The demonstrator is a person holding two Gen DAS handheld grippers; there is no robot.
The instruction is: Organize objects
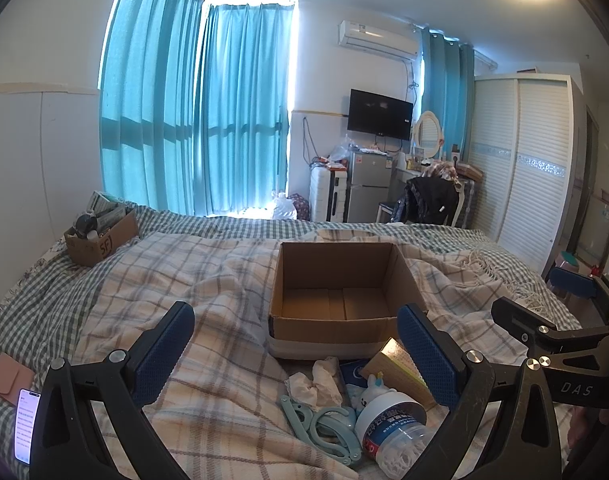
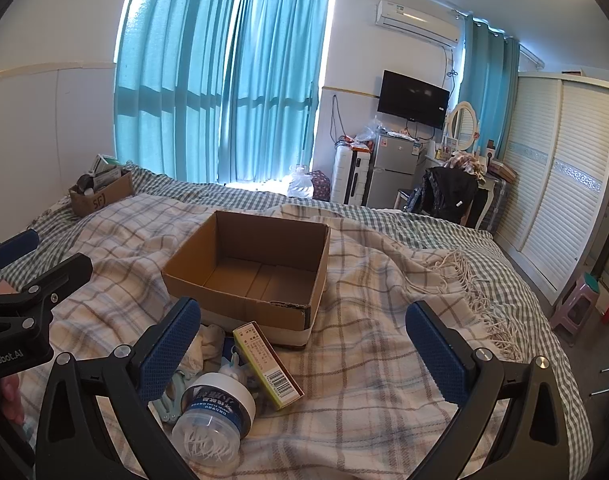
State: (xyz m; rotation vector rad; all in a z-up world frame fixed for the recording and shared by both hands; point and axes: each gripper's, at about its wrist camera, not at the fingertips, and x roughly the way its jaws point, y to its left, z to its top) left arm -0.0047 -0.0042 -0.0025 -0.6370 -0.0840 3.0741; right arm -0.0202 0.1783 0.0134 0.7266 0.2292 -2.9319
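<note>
- Both claws, left claw (image 1: pixel 295 354) and right claw (image 2: pixel 304 350), are held released and empty above the bed (image 2: pixel 384 380).
- The floss-pick jar (image 2: pixel 214 416) lies on its side, low-left of the right claw, mouth toward the cardboard box (image 2: pixel 248 264); the right claw is judged nearer.

A matt brown cardboard box (image 2: pixel 248 268) sits on a soft woven plaid blanket (image 2: pixel 376 320) with a fringed edge. A clear glossy plastic jar (image 2: pixel 214 420) carries a paper label. The paper carton (image 2: pixel 268 364) looks smooth. The gripper fingers (image 1: pixel 162 356) are matt black plastic with textured blue pads and shiny metal screws.
</note>
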